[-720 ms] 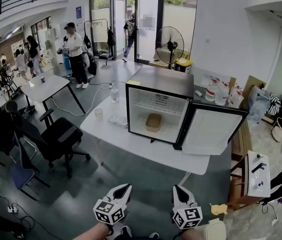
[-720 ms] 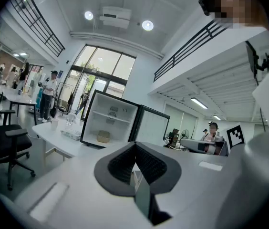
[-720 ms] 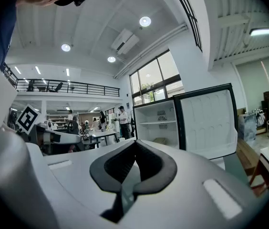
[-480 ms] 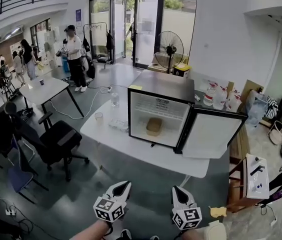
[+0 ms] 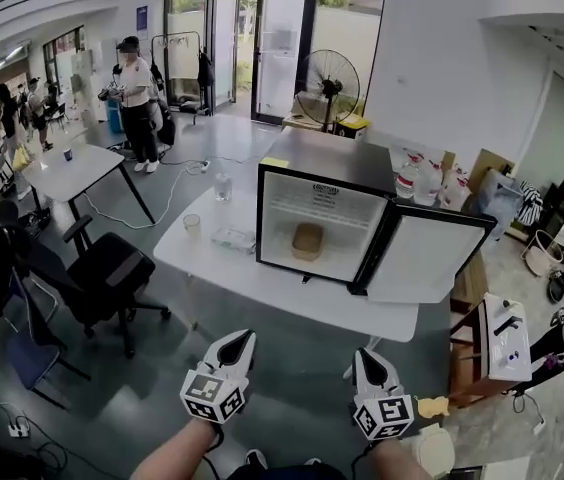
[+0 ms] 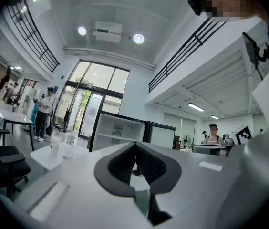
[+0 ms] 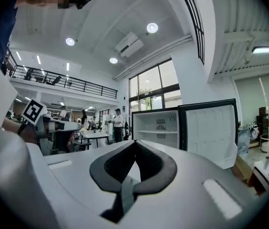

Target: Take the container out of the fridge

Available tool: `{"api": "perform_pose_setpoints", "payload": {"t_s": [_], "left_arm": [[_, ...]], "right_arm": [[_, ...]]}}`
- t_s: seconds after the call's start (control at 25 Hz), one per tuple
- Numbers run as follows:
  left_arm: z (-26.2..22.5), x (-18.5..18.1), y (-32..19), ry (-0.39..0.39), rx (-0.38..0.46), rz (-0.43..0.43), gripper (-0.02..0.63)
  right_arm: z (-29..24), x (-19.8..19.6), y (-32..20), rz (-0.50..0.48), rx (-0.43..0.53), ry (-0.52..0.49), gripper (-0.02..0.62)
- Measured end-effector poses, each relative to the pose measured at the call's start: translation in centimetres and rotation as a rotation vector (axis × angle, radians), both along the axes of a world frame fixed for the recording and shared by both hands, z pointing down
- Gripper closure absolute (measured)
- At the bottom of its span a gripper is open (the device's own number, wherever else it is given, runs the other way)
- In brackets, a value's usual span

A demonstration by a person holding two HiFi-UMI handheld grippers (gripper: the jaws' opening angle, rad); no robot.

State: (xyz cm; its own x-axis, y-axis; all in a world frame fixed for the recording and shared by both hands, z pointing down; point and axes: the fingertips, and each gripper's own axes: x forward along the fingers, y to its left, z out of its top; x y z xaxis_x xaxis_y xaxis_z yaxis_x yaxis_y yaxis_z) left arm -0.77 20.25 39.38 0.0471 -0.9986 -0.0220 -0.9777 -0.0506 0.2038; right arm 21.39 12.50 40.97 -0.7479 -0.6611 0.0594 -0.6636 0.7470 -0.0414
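A small black fridge (image 5: 318,183) stands on a white table (image 5: 262,293) with its door (image 5: 428,260) swung open to the right. Inside on its floor sits a tan container (image 5: 308,240). The fridge also shows in the left gripper view (image 6: 118,132) and the right gripper view (image 7: 157,127), far off. My left gripper (image 5: 241,339) and right gripper (image 5: 368,354) hang low in front of the table, well short of the fridge. Both are shut with nothing between their jaws.
A cup (image 5: 193,226), a bottle (image 5: 222,188) and a flat clear box (image 5: 234,238) stand on the table left of the fridge. Black office chairs (image 5: 112,278) are at the left. A wooden stool with a white device (image 5: 500,340) is at the right. A person (image 5: 134,98) stands far back.
The view has moved closer to the table and fridge. Both grippers have risen a little in the view. Their jaws stay shut.
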Motion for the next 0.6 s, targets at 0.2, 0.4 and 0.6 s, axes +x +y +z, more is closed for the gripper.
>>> {"api": "perform_pose_setpoints", "payload": {"t_s": [0.2, 0.4, 0.6], "left_arm": [[-0.1, -2.9, 0.7, -0.031, 0.012, -0.025, 0.604], [0.9, -4.9, 0.8, -0.013, -0.001, -0.054, 0.604], [1.9, -6.5, -0.5, -0.012, -0.019, -0.087, 0.604]], "right_arm": [[-1.0, -1.3, -0.2, 0.054, 0.010, -0.017, 0.589], [0.2, -2.7, -0.5, 0.064, -0.017, 0.007, 0.588], [1.4, -4.8, -2.6, 0.042, -0.034, 0.006, 0.589]]}}
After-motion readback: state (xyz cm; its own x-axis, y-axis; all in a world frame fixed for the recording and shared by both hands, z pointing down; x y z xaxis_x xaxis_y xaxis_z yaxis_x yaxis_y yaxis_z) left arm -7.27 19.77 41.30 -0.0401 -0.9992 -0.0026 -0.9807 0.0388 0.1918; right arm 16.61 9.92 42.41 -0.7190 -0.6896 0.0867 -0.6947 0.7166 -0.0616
